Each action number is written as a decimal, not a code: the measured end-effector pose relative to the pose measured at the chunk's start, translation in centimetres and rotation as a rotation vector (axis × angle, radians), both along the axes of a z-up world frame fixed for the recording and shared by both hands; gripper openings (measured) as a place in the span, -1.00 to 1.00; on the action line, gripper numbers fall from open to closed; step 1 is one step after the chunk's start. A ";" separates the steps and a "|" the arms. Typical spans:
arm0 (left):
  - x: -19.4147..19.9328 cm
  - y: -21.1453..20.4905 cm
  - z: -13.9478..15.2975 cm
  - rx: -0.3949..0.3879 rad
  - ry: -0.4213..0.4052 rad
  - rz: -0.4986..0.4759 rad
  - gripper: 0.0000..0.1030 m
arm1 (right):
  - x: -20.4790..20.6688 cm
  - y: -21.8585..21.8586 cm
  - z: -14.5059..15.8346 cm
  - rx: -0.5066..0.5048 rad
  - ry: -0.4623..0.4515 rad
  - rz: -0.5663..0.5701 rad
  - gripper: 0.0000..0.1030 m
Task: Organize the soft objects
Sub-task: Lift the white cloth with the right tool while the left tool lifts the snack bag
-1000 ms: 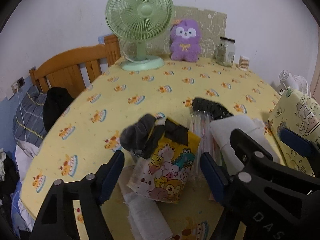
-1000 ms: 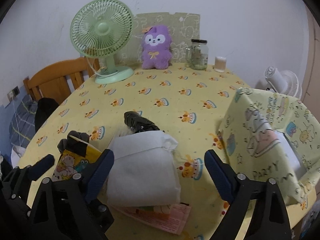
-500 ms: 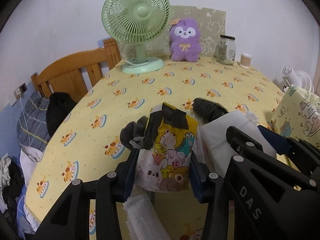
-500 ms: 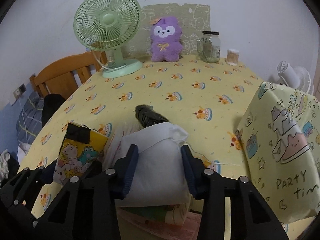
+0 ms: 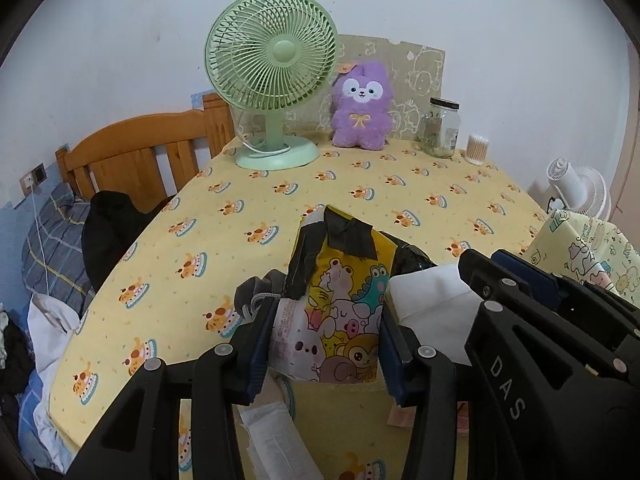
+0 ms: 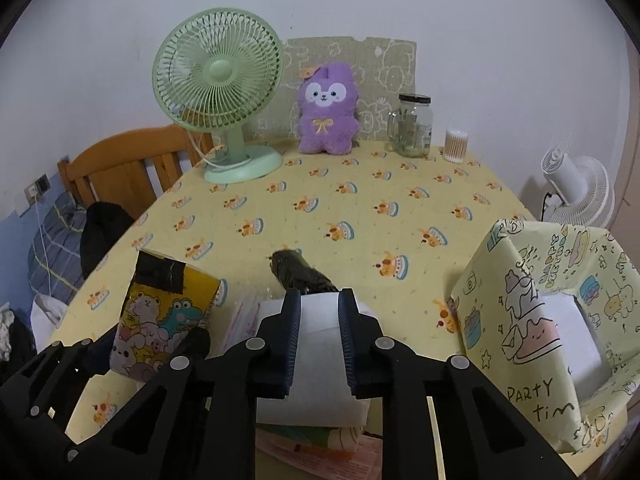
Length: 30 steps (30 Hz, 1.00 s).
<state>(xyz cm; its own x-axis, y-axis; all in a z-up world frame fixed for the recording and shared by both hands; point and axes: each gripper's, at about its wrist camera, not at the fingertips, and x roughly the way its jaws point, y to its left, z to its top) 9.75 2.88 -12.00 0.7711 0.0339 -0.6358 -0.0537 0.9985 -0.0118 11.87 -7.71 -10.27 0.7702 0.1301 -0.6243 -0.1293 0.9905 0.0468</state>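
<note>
Left tongs [image 5: 326,344] clamped on cartoon packet [image 5: 340,320], right tongs [image 6: 319,340] clamped on white pouch [image 6: 318,360], both above bench [image 6: 340,208]; patterned box [image 6: 536,320] lies right of right tongs, nearer that hand

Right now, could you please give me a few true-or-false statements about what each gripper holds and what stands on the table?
1. The left gripper is shut on the cartoon animal pack. True.
2. The right gripper stands open over bare cloth. False: it is shut on the white pouch.
3. The purple plush toy lies flat by the grippers. False: it sits upright at the far edge, beside the green fan.
4. A glass jar stands right of the plush toy. True.
5. The patterned box is on the left. False: it is on the right.
</note>
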 end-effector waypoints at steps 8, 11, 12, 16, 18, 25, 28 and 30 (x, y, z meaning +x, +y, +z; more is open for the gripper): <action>-0.3 0.2 -1.5 -0.007 0.031 -0.010 -0.05 | 0.0 0.4 -1.4 -0.035 0.055 0.008 0.65; -0.1 0.5 -2.2 -0.007 0.049 -0.003 -0.05 | 0.0 0.8 -1.9 -0.052 0.053 0.003 0.72; 0.0 0.6 -2.4 -0.010 0.059 -0.001 -0.05 | 0.2 0.9 -2.2 -0.055 0.065 0.007 0.72; 0.7 0.9 -3.8 -0.017 0.105 0.016 -0.04 | 1.1 1.4 -3.5 -0.076 0.116 0.000 0.70; 0.7 0.9 -4.1 -0.022 0.106 0.016 -0.04 | 1.5 1.6 -4.2 -0.078 0.146 0.001 0.55; 0.6 1.1 -3.8 -0.023 0.097 0.013 -0.04 | 1.6 1.7 -4.3 -0.066 0.147 -0.009 0.22; 0.5 1.0 -3.1 -0.029 0.081 0.009 -0.04 | 1.5 1.6 -3.8 -0.072 0.138 -0.015 0.21; 0.4 0.9 -2.5 -0.028 0.064 0.007 -0.04 | 1.3 1.5 -3.2 -0.066 0.123 -0.016 0.22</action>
